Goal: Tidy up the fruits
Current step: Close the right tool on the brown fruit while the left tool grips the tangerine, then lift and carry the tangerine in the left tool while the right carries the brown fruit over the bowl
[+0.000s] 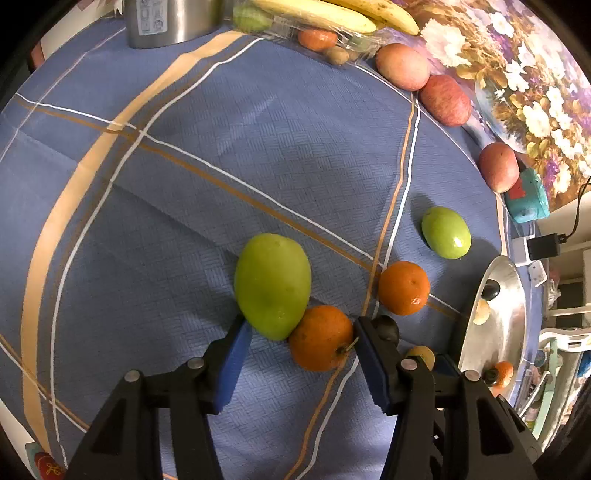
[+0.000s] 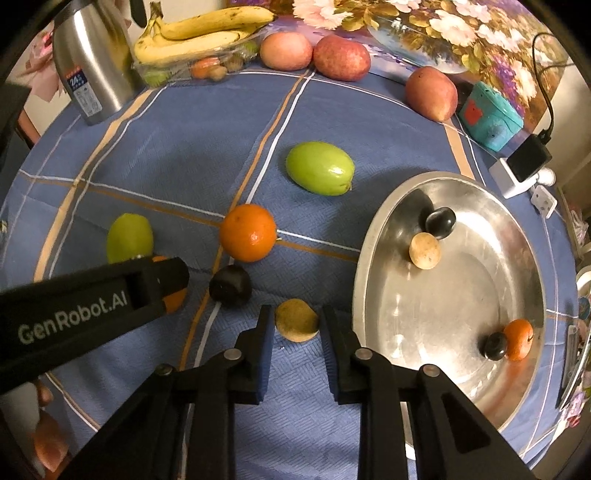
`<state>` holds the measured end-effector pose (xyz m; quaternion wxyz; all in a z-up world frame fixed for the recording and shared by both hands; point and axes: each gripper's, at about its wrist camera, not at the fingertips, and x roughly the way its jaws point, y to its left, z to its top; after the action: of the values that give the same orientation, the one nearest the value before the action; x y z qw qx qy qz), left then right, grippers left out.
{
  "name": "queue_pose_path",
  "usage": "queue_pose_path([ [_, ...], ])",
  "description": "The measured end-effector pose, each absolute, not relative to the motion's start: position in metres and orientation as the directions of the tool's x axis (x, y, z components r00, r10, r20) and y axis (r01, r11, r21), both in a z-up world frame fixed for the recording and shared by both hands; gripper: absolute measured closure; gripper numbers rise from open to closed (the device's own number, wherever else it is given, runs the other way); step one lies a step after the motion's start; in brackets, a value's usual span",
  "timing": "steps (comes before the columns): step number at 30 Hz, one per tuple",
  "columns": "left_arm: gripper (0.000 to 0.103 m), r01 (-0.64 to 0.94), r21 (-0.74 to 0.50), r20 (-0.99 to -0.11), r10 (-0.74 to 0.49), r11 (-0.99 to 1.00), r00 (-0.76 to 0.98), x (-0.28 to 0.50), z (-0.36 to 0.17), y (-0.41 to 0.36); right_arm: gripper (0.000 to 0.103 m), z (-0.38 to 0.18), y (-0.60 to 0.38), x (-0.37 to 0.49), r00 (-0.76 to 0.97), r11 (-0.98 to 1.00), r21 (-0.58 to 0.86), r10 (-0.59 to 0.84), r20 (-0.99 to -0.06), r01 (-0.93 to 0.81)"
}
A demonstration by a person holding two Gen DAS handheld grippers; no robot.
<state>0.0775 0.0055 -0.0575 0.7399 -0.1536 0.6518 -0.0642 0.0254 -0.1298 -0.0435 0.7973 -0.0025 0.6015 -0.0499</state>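
- Nearest to us, the right claw (image 2: 297, 345) stood spread around a small yellowish fruit (image 2: 296, 320) on the counter (image 2: 184, 155); its jaws flanked the fruit, and we could not tell whether the pads touched it.
- Our left claw (image 1: 301, 352) was likewise spread, with an orange (image 1: 320, 338) lying between its fingers and not yet pinched; a large green fruit (image 1: 272, 290) touched that orange on its far side.
- Just beside the right claw, the steel bowl (image 2: 524, 258) already held four pieces: a dark fruit, a pale round one, a small orange and another dark one. We judged this the finished part of the job.
- Loose on the blue cloth beyond were a dark fruit (image 2: 231, 285), a second orange (image 2: 248, 232) and a smaller green fruit (image 2: 320, 168), all apart from one another.
- Farther back, three reddish fruits (image 2: 341, 58) lay along the cloth's edge, well apart from the bowl.
- Farthest off, bananas (image 2: 199, 33) rested on a clear tray of small fruit beside a metal kettle (image 2: 92, 62).
- By our reckoning, less than half was sorted, with most of the fruit left to gather.
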Motion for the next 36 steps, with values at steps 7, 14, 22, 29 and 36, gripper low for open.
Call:
queue_pose_path([
  [7, 0.043, -0.113, -0.321, -0.942, -0.304, 0.94, 0.141, 0.076, -0.057, 0.007, 0.077, -0.033, -0.138, 0.024, 0.3, 0.995, 0.003, -0.029, -0.953, 0.104],
  [14, 0.044, -0.118, -0.342, -0.935, -0.324, 0.932, 0.143, 0.076, -0.056, 0.008, 0.077, -0.025, -0.143, 0.024, 0.322, 0.992, 0.029, -0.011, -0.947, 0.12],
  [22, 0.054, -0.099, -0.39, -0.915, -0.373, 0.915, 0.157, 0.072, -0.047, 0.006, 0.077, -0.019, -0.144, 0.021, 0.339, 0.991, 0.04, -0.004, -0.941, 0.124],
  [29, 0.055, -0.096, -0.389, -0.915, -0.372, 0.916, 0.156, 0.07, -0.046, 0.004, 0.077, -0.018, -0.146, 0.02, 0.343, 0.991, 0.046, -0.001, -0.939, 0.129],
  [36, 0.053, -0.111, -0.4, -0.912, -0.383, 0.91, 0.144, 0.073, -0.051, -0.001, 0.077, -0.018, -0.145, 0.02, 0.34, 0.99, 0.047, 0.0, -0.94, 0.13],
])
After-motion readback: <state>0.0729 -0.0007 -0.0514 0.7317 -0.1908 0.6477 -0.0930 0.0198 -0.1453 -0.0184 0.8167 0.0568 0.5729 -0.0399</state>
